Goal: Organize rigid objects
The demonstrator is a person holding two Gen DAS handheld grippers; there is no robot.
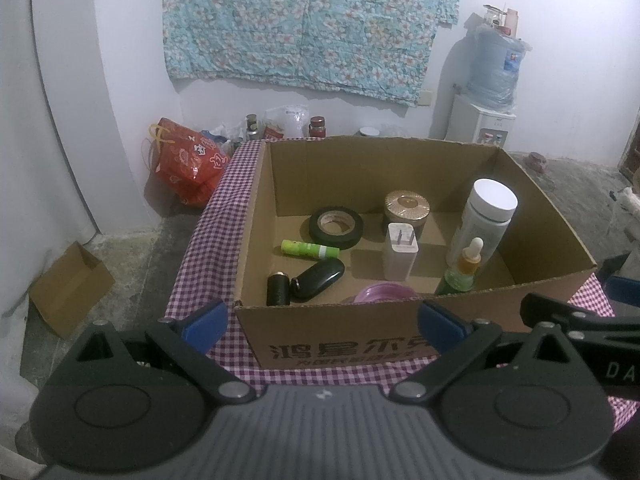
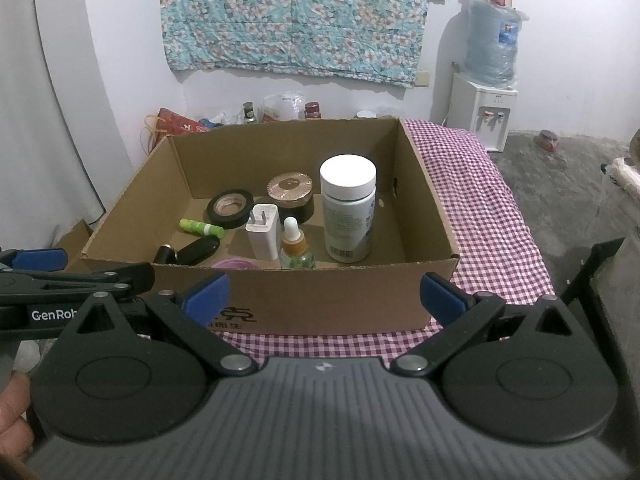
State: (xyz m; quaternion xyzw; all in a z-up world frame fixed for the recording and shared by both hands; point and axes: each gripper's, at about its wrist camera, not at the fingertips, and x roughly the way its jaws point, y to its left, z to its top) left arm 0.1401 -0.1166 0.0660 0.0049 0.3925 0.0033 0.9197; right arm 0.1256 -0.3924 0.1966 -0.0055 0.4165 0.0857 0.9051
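Inside cardboard box (image 2: 280,300): upright white-capped bottle (image 2: 347,208), black tape roll (image 2: 230,208).

White wall (image 1: 120,80), floral cloth (image 1: 304,20)

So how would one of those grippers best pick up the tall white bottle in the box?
Probably from straight above, closing across the white bottle's round cap. It stands upright, taller than everything else, and the dropper bottle and box wall crowd its sides.

Matt corrugated cardboard box (image 2: 304,300), checked woven cloth (image 2: 488,216), glossy black case (image 1: 318,280), rough concrete floor (image 2: 560,168).
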